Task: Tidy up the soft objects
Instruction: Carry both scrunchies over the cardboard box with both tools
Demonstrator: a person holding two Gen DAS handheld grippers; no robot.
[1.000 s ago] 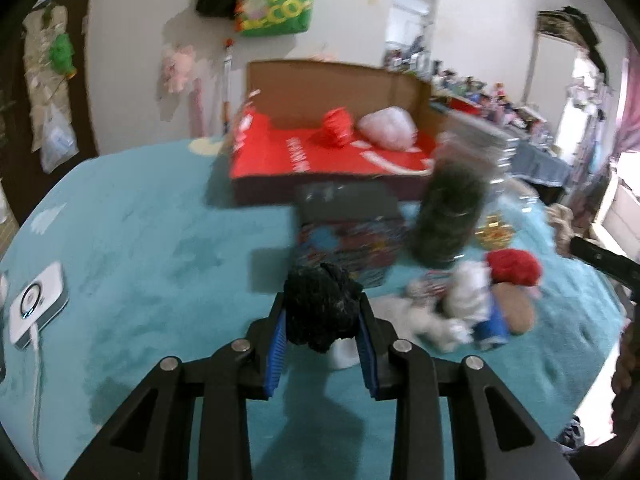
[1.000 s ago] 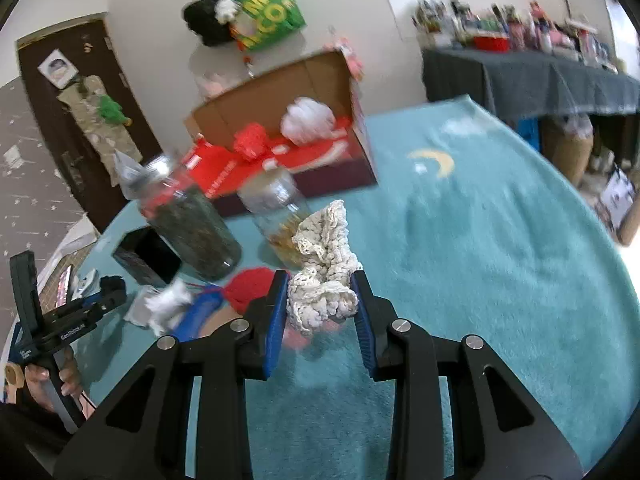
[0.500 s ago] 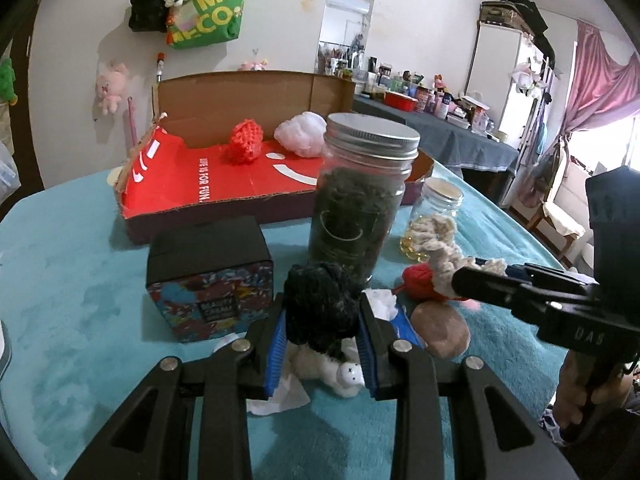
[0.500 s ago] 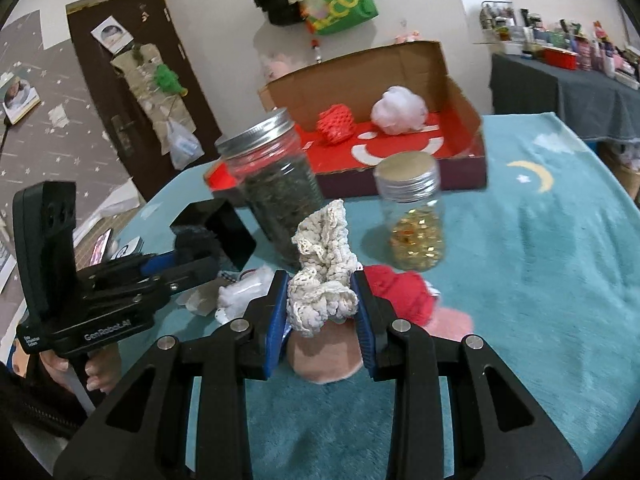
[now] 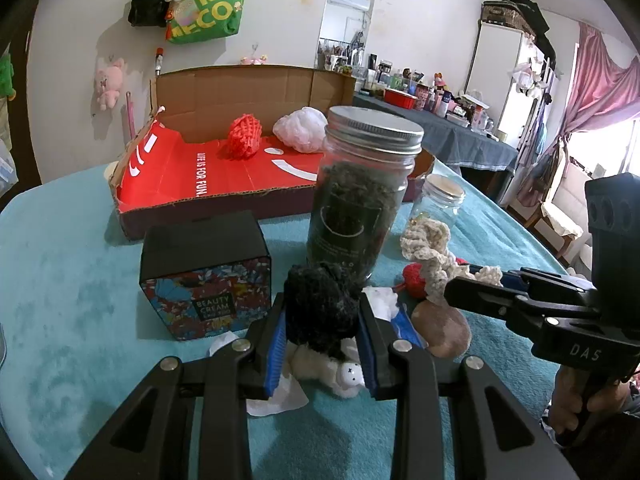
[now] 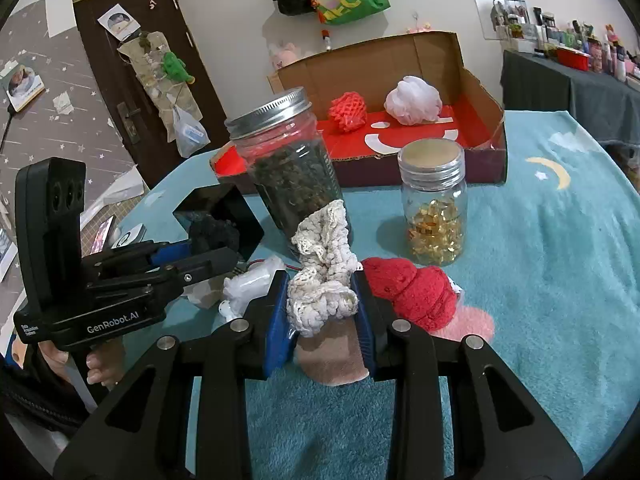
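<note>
Both tongs are gripping soft things. Through the left wrist camera, the left gripper (image 5: 322,340) is clamping a black fuzzy ball (image 5: 322,304) between its blue pads, above a white plush toy (image 5: 340,368) lying on the teal blanket (image 5: 80,280). Just ahead are standing a black beauty cream box (image 5: 204,272) and a tall jar of dark leaves (image 5: 360,192); beyond them a red cardboard tray (image 5: 208,184) is holding a red mesh ball (image 5: 244,140) and a white puff (image 5: 304,132).

Through the right wrist camera, the right gripper (image 6: 324,320) is squeezing a cream crochet scrunchie (image 6: 324,280) over a tan plush piece (image 6: 332,356). A red knitted piece (image 6: 412,292) is lying just beside it, with a small jar of golden capsules (image 6: 434,200) behind.
</note>
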